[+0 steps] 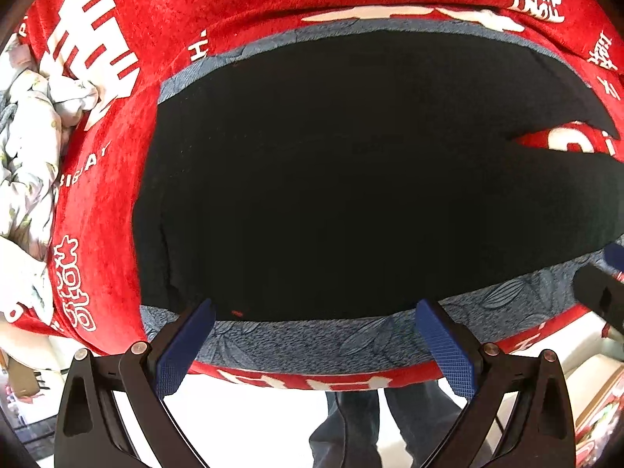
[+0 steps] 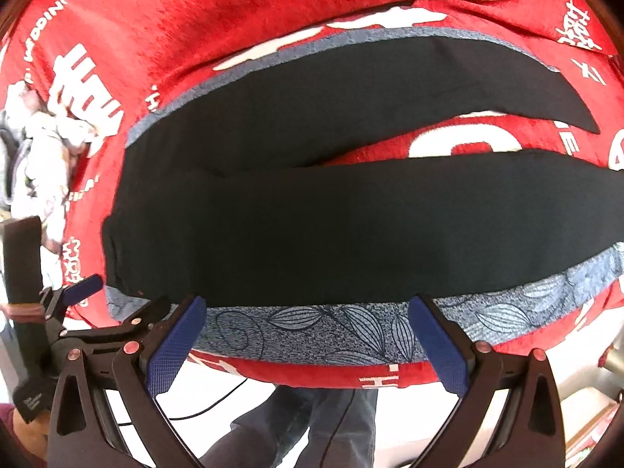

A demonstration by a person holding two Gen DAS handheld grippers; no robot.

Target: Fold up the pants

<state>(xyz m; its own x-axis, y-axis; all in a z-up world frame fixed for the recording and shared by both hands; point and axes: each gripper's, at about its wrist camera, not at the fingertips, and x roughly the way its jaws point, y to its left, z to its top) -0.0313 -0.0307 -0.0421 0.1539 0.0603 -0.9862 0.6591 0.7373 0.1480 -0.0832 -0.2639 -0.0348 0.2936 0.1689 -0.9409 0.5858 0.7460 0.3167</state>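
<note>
Black pants [image 1: 351,179] lie flat on a grey-blue leaf-patterned cloth [image 1: 312,343] over a red blanket. In the right wrist view the pants [image 2: 331,226] show the waist at the left and two legs spread to the right, with red showing between them. My left gripper [image 1: 316,312] is open and empty, hovering at the pants' near edge. My right gripper [image 2: 308,308] is open and empty, also at the near edge, over the cloth [image 2: 312,331]. The left gripper also shows in the right wrist view [image 2: 84,286], at the left by the waist.
The red blanket [image 1: 175,7] with white lettering covers the surface. A crumpled pale floral fabric [image 1: 27,163] lies at the far left. The surface's near edge is just below the grippers. A person's legs in jeans [image 2: 312,421] stand below it on a white floor.
</note>
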